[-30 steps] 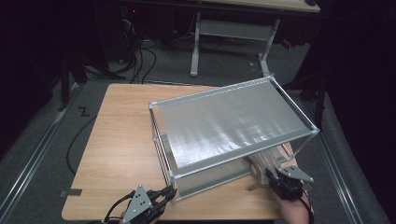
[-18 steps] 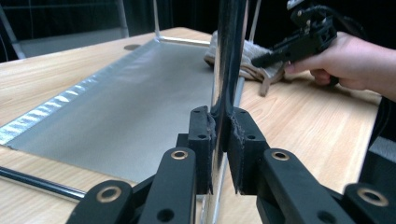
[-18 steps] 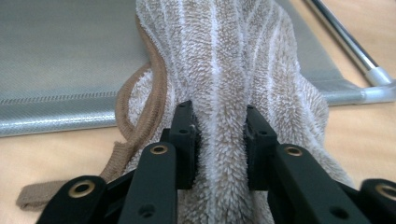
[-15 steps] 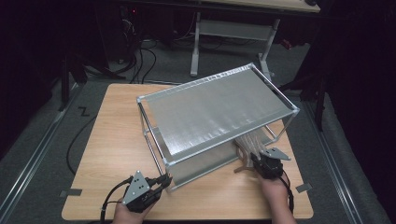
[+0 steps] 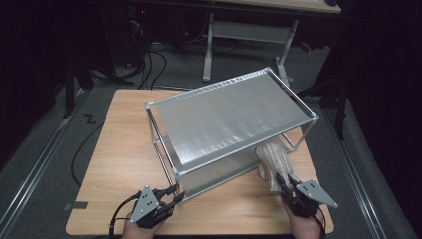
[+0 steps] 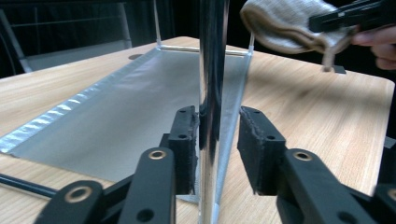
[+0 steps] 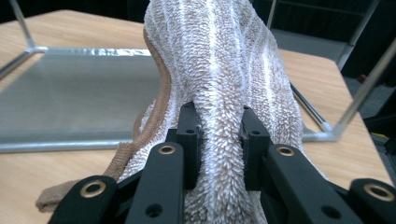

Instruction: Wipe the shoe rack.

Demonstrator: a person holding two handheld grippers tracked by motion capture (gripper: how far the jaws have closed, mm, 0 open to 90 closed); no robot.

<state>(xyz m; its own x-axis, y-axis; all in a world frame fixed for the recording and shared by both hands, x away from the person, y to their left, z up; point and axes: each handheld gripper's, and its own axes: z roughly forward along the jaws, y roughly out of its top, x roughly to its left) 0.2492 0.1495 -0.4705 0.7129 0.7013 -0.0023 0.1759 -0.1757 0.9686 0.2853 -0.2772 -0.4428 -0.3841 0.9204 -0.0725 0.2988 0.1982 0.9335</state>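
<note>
Two tools were at work on the counter [image 5: 114,149]. The right tool [image 5: 284,185] was clamped on a striped towel [image 5: 272,162], lifted at the near right end of the metal rack [image 5: 234,117], outside its frame. The left tool [image 6: 215,140] had just been opening; its jaws stood loosely around the rack's near corner post [image 6: 211,70], no longer squeezing it. Judging by this, the towel was in hand but not yet placed on either shelf.

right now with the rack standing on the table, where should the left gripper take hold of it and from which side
Grip the rack's near-left corner post, low down, from the person's edge of the table. It is a thin upright rod, exposed there, and slips between jaws. The left gripper already straddles it, jaws just opened, one pad against it, the other clear.
</note>
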